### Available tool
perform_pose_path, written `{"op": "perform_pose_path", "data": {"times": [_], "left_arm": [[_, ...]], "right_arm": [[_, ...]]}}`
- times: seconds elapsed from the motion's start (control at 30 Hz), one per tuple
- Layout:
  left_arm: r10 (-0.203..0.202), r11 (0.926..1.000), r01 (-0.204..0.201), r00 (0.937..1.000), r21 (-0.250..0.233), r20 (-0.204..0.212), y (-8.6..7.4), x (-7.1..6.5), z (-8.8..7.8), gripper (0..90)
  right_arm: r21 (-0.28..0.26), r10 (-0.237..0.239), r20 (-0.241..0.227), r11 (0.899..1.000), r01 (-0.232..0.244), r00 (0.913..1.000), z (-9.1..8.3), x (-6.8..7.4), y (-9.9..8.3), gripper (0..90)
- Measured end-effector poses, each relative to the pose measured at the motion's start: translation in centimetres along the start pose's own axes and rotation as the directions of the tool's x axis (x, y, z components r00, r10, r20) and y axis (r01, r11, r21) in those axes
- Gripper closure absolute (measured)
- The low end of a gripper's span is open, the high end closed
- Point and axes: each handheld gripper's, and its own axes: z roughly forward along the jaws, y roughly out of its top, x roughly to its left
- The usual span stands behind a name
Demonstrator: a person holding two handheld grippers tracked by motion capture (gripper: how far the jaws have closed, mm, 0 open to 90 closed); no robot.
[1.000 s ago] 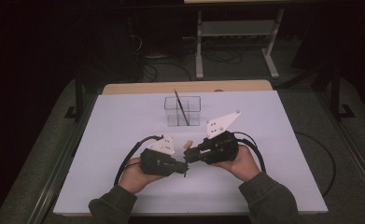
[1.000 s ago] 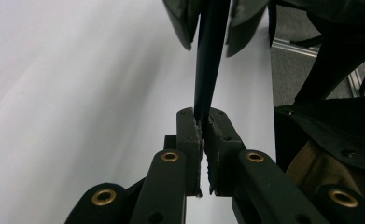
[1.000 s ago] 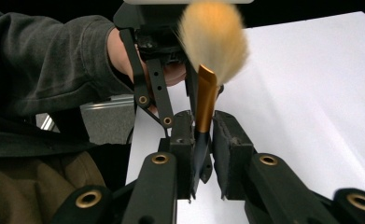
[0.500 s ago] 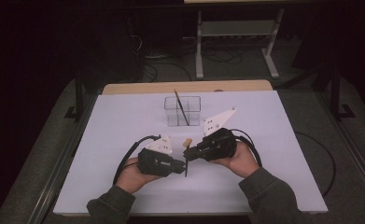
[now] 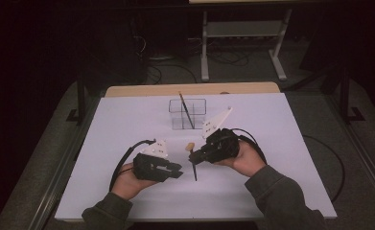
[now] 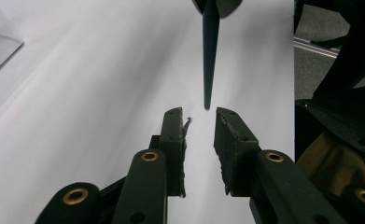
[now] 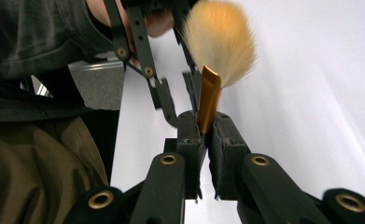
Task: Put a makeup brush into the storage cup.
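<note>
A makeup brush with tan bristles point(image 7: 222, 46), a gold ferrule point(image 7: 208, 100) and a thin black handle point(image 5: 194, 170) hangs just above the white table. My right gripper point(image 7: 206, 130) is shut on the ferrule, and in the high view the right gripper point(image 5: 198, 155) sits mid-table. My left gripper point(image 6: 199, 123) has just been opening; nothing is between its pads. The pointed handle point(image 6: 209, 65) ends just beyond its fingertips. From above, the left gripper point(image 5: 178, 173) lies to the left of the handle's end.
A clear acrylic holder point(image 5: 187, 115) with a dark brush point(image 5: 185, 108) leaning in it stands behind the grippers at mid-table. The white sheet point(image 5: 290, 143) covers the table, with a wooden edge point(image 5: 190, 89) at the back. Cables trail from both grippers.
The left gripper's jaws have parted and let go of the brush handle. The right gripper keeps the brush and has barely shifted.
</note>
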Motion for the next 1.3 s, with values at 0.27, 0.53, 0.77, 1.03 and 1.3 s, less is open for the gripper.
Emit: {"op": "perform_pose_path", "data": {"times": [0.27,0.53,0.77,1.03,1.3], "left_arm": [[-0.032,0.9995,0.032,0.9984,0.006,-0.045,-1.4,0.3,-0.7,68.1],[-0.067,0.9977,0.067,0.9947,0.004,-0.079,-3.0,0.6,-1.6,64.9],[-0.082,0.9963,0.084,0.989,0.014,-0.123,-4.1,0.4,-2.6,60.6],[-0.092,0.9955,0.094,0.9848,0.006,-0.147,-4.8,0.0,-3.3,56.8],[-0.11,0.9938,0.111,0.9811,0.0,-0.159,-5.3,0.0,-3.9,52.4]], "right_arm": [[0.048,0.006,0.029,0.999,-0.007,0.9996,-0.4,-1.2,0.0,82.3],[0.052,0.026,0.057,0.998,-0.029,0.998,-1.3,-2.2,-0.4,82.3],[0.055,0.04,0.081,0.997,-0.044,0.9959,-2.1,-2.9,-0.5,82.3],[0.056,0.055,0.1,0.997,-0.061,0.9935,-2.8,-3.6,-0.5,82.3],[0.055,0.071,0.105,0.996,-0.077,0.992,-3.4,-4.1,-0.3,82.3]]}}
